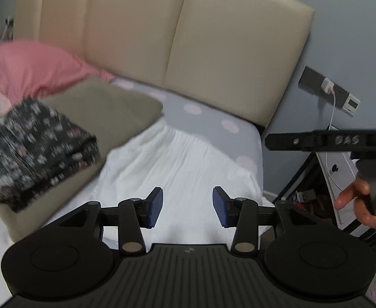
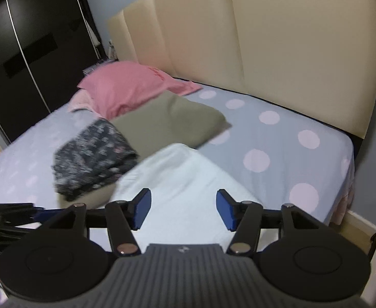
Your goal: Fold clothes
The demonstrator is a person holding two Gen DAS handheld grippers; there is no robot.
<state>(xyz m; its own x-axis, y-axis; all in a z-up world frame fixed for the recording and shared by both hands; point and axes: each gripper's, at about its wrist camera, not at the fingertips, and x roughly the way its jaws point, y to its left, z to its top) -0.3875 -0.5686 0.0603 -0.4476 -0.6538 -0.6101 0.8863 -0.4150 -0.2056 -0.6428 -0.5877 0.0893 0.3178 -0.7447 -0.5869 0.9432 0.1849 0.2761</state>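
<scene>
White garment (image 2: 185, 179) lies folded flat and smooth on the dotted bed (image 2: 285, 138), beside an olive piece (image 2: 167, 120), under left gripper (image 1: 187, 206) and right gripper (image 2: 183, 210), fingers apart, empty.

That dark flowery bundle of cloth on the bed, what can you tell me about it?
The dark patterned garment is a soft, black fabric with small pale pink and white prints. It looks folded into a thick, rumpled bundle. It lies on an olive-green cloth, beside the white garment, with a pink pillow behind. Neither gripper touches it. Blur hides finer detail.
</scene>
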